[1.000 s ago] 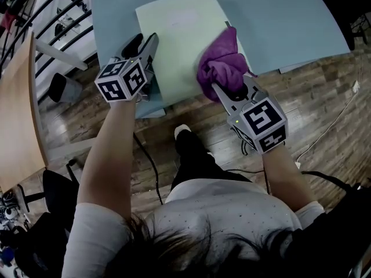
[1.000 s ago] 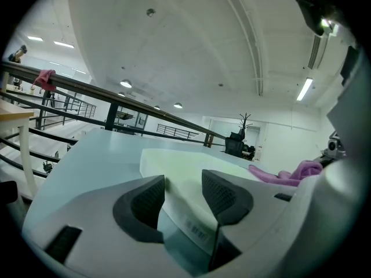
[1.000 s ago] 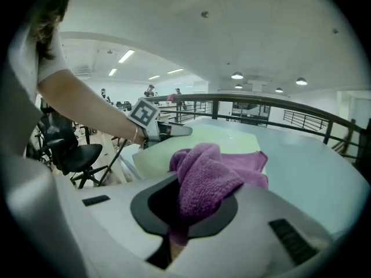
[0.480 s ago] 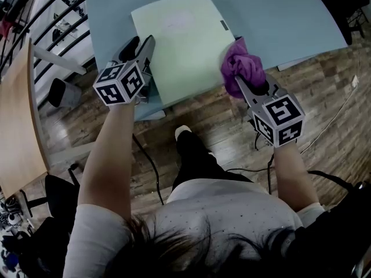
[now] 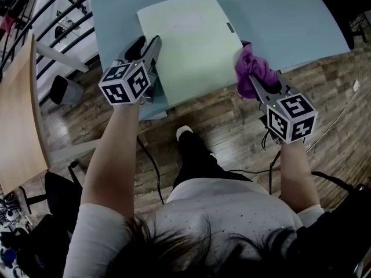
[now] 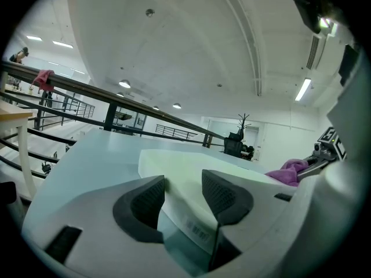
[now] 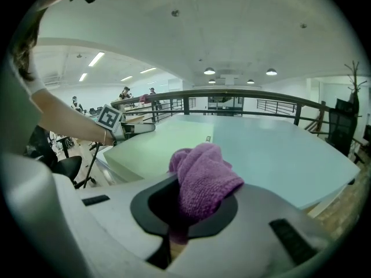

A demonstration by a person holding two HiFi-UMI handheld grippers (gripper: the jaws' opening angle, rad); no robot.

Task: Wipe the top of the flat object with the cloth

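Purple cloth (image 5: 253,68), bunched and clenched in the right gripper (image 5: 254,81), hung just off the right edge of the pale green flat object (image 5: 188,45), which lay on the blue-grey table (image 5: 284,16) near its front edge. The left gripper (image 5: 145,50) sat at the object's left edge, jaws parted, gripping nothing. With the cloth off the top, the wiping looked either between strokes or done; the pictures couldn't settle which.

One flat object (image 5: 188,45), one cloth (image 5: 253,68), one table (image 5: 284,16), two grippers, left gripper (image 5: 146,44) and right gripper (image 5: 250,81).
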